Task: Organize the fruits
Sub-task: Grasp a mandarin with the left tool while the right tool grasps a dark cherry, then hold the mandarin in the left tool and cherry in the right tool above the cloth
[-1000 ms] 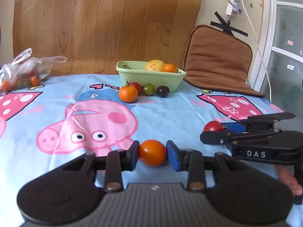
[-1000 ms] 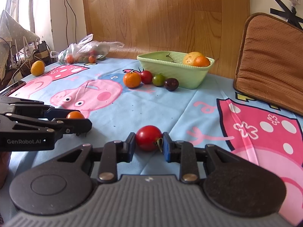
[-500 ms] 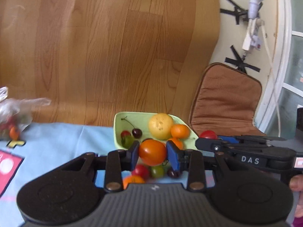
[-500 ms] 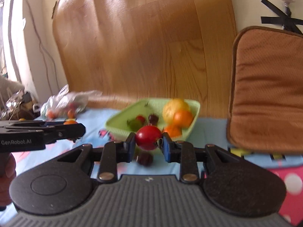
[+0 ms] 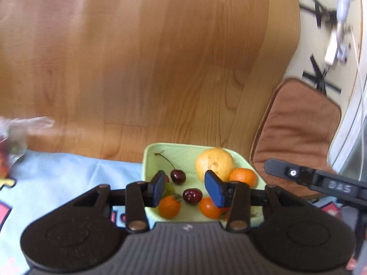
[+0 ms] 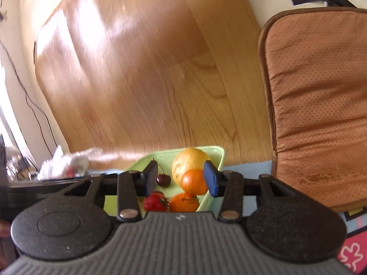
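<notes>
Fruits lie inside the green tray (image 5: 151, 151). Left gripper (image 5: 185, 186) and right gripper (image 6: 181, 178) hover above its rim, jaws just parted, nothing between them.

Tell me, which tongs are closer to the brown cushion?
Right. The right tongs hover over the green bowl on the side toward the brown cushion; the left tongs hover over it farther away. Both have just been opening, gripping nothing.

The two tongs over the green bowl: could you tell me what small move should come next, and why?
Probably lift both clear of the green bowl. The left tongs and right tongs have just been opening, with nothing pressed between their pads; the orange tomato and red tomato already lie in the bowl.
</notes>
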Tool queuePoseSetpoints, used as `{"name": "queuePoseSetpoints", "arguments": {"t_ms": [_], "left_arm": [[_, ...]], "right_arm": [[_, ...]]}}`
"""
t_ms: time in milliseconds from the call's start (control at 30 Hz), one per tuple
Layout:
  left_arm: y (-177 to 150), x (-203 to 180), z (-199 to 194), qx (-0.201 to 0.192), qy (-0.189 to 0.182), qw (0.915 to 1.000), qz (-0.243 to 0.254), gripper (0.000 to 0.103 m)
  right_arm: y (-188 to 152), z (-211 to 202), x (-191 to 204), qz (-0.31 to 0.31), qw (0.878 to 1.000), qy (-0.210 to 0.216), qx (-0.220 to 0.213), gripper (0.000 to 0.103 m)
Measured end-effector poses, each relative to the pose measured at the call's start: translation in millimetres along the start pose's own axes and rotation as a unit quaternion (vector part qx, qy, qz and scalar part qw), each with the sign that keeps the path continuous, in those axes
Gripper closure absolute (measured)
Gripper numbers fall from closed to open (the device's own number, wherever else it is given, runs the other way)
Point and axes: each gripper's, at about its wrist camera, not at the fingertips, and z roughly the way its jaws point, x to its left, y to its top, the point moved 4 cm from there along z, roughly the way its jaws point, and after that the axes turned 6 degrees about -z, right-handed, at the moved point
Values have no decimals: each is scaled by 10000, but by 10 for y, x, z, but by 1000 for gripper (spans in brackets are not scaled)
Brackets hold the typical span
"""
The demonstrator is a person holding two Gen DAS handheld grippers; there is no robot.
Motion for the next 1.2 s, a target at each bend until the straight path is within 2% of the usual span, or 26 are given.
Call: {"name": "queuePoseSetpoints", "arguments": {"t_ms": [100,200,267,333,400,500,567,600,667,700,733,800,933,1200], "left_arm": [[-130,37,-290,-92,151,9998,54,62],[-321,37,-455,51,273,9994,193,59],[-435,20,-512,167,336,9987,358,53],[-526,6,-504,269,397,9977,469,46],[-603,-18,-445,425,431,9966,554,46],[-670,-23,-297,560,462,9952,650,46],[-685,-27,-192,627,515,9943,688,46],[-697,-26,-153,666,510,9941,692,49],[-716,-18,-128,745,486,9938,668,65],[-722,-13,-144,725,454,9942,645,65],[-732,-6,-172,710,429,9947,612,66],[-766,-8,-250,702,448,9947,599,66],[-873,-82,-490,660,357,9954,601,66],[-1157,-342,-1047,560,1,9968,563,66]], "right_arm": [[28,-35,118,-113,9999,104,-63,56],[82,-138,251,-318,9993,201,-87,56],[80,-194,302,-403,9984,392,21,56],[13,-251,361,-580,9965,545,257,56],[-139,-272,432,-914,9922,615,588,56],[-403,-193,484,-1435,9833,369,1059,56],[-489,-84,487,-1486,9801,275,1289,55],[-509,-12,485,-1477,9786,304,1397,55],[-552,133,460,-1485,9758,283,1582,56],[-563,193,467,-1476,9745,274,1667,56],[-566,241,470,-1426,9731,339,1776,61],[-546,221,477,-1399,9742,374,1728,72],[-596,11,546,-1445,9741,418,1688,72],[-770,-721,768,-1612,9743,629,1439,72]]}}
